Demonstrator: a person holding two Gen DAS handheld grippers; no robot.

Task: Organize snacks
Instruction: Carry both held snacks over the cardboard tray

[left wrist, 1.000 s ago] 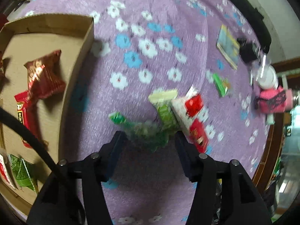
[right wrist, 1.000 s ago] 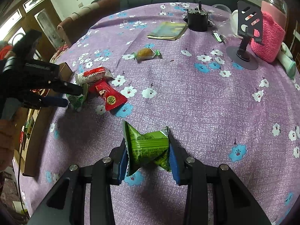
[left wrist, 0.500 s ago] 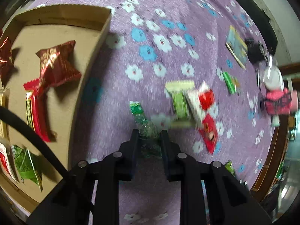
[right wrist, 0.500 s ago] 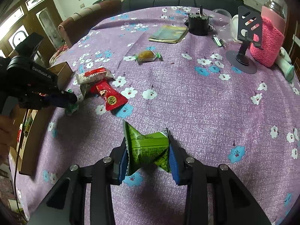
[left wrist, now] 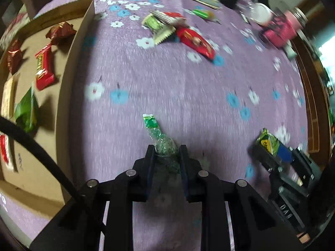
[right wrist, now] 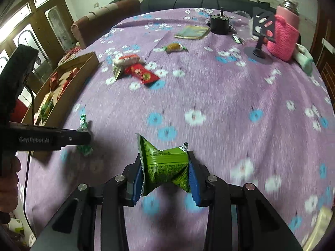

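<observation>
Over the purple cloth [right wrist: 209, 96], left tongs [left wrist: 166, 153] pinching green candy [left wrist: 161, 140], right tongs [right wrist: 165, 167] clamping green packet [right wrist: 165, 165]

Black sofa [right wrist: 188, 2], wooden glazed doors [right wrist: 52, 25]

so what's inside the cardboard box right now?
In the box: two dark red foil packs, a red bar, a green pack, a pale packet and a red-and-white one. A black cable crosses the near end; the left edge is out of frame.
</observation>
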